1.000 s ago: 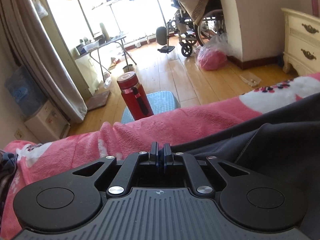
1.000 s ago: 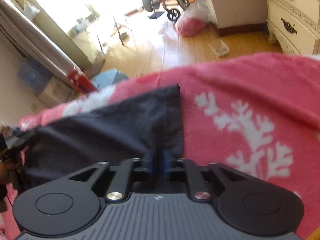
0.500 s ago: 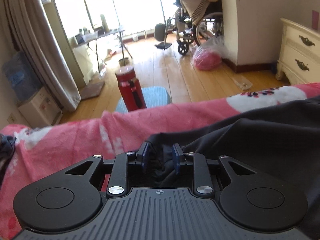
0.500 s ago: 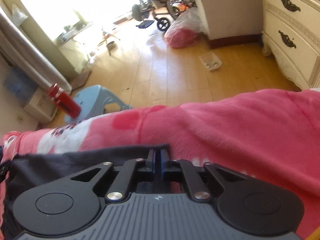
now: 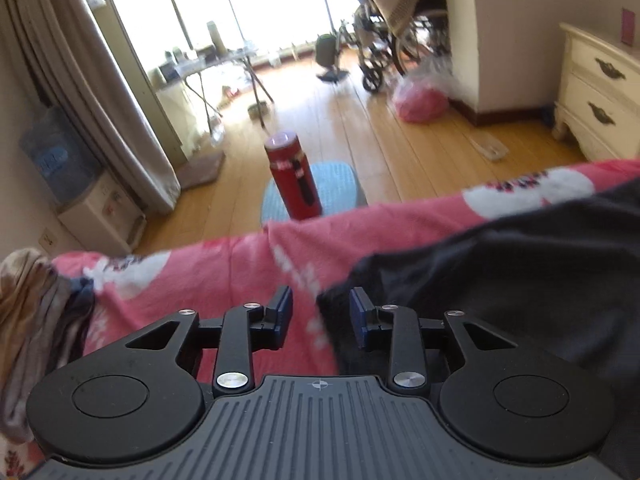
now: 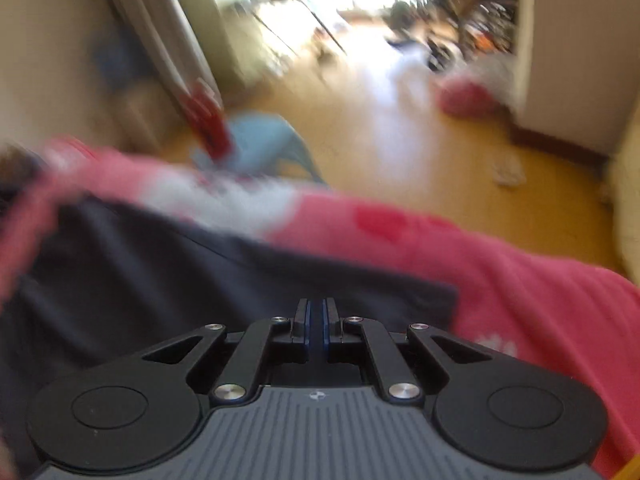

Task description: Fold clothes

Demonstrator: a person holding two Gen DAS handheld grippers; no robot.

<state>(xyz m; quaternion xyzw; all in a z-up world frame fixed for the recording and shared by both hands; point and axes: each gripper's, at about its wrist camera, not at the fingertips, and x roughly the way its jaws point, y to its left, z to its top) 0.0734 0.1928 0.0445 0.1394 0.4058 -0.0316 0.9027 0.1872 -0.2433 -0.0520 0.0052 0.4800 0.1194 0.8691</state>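
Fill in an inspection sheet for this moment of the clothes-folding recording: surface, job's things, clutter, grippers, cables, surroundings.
Surface: pink blanket with white patterns covers the bed.
Job's things: dark garment lies spread on the blanket; whether it is folded cannot be told.
Clutter: bundle of brownish cloth at the blanket's left edge.
Grippers: left gripper open, jaws just opening, garment edge between them, unpressed; right gripper shut over the garment, a grip on it cannot be told.
Cables: nothing seen.
Surroundings: red bottle on a blue stool, wooden floor, wheelchair, white dresser, curtain.
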